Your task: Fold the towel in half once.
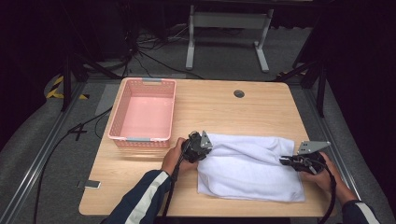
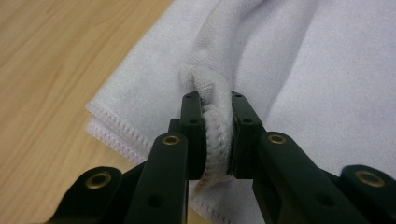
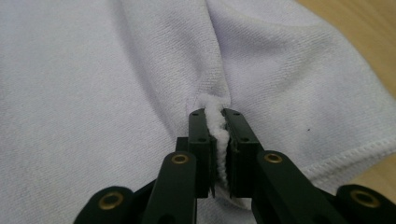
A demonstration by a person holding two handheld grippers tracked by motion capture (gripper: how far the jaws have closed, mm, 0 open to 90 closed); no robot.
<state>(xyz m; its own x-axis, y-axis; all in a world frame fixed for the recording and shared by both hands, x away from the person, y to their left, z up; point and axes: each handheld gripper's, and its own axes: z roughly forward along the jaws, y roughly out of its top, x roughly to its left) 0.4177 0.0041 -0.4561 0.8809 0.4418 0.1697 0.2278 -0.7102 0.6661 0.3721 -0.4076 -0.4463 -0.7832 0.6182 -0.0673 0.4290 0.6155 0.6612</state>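
A white towel [image 1: 247, 168] lies folded on the near right part of the wooden table [image 1: 219, 107]. My left gripper [image 1: 201, 145] is at the towel's left end, shut on a bunched hem of the towel [image 2: 217, 135] that is pinched between its pads. My right gripper [image 1: 287, 161] is at the towel's right end, shut on a pinched ridge of the towel [image 3: 217, 126]. Both held parts sit just above the layers lying flat. A stitched edge of the lower layers [image 2: 116, 133] shows to the left of the left jaws.
An empty pink plastic basket [image 1: 144, 112] stands at the table's far left. A round cable hole [image 1: 239, 94] is in the tabletop at the back. A small dark object [image 1: 88, 185] lies at the near left edge. Bare wood runs behind the towel.
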